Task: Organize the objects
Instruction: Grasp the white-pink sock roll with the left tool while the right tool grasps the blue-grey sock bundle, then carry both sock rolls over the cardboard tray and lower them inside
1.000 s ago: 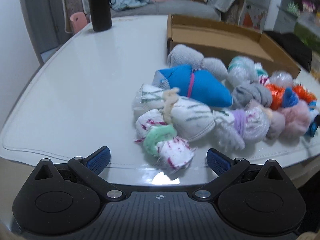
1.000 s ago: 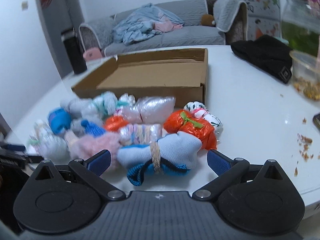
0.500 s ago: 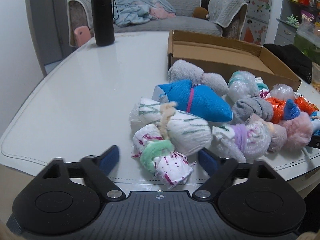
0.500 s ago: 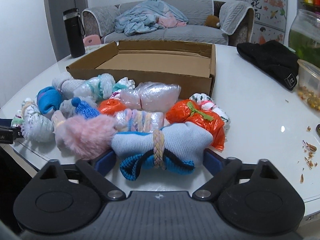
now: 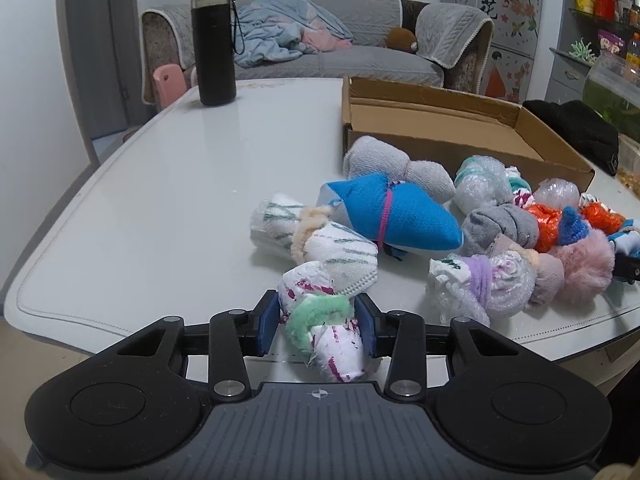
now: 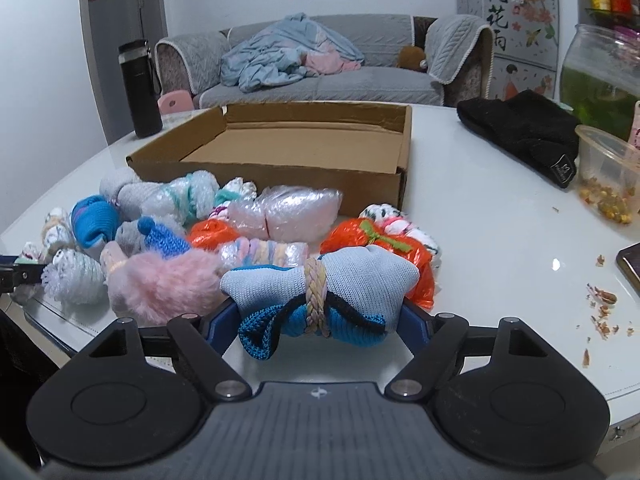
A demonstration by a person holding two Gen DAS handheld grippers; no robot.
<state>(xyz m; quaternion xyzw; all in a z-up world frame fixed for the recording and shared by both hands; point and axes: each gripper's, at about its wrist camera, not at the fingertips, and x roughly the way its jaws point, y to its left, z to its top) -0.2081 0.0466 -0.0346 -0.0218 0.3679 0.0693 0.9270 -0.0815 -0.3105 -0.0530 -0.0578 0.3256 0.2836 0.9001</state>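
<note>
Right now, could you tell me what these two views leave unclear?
- Left view: the white bundle's underside, hidden by the left gripper body.
- Right view: the grey-blue bundle's ends, covering the right gripper's pads.
- Right view: the dark slab, cut by the edge.
- Both: the box's near floor, behind its wall.

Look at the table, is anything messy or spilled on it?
Yes. Brown crumbs lie scattered on the white table to the right, near a plastic tub holding more of the same bits. They look spilled. The cardboard box sits empty while the bundles wait outside it.
</note>
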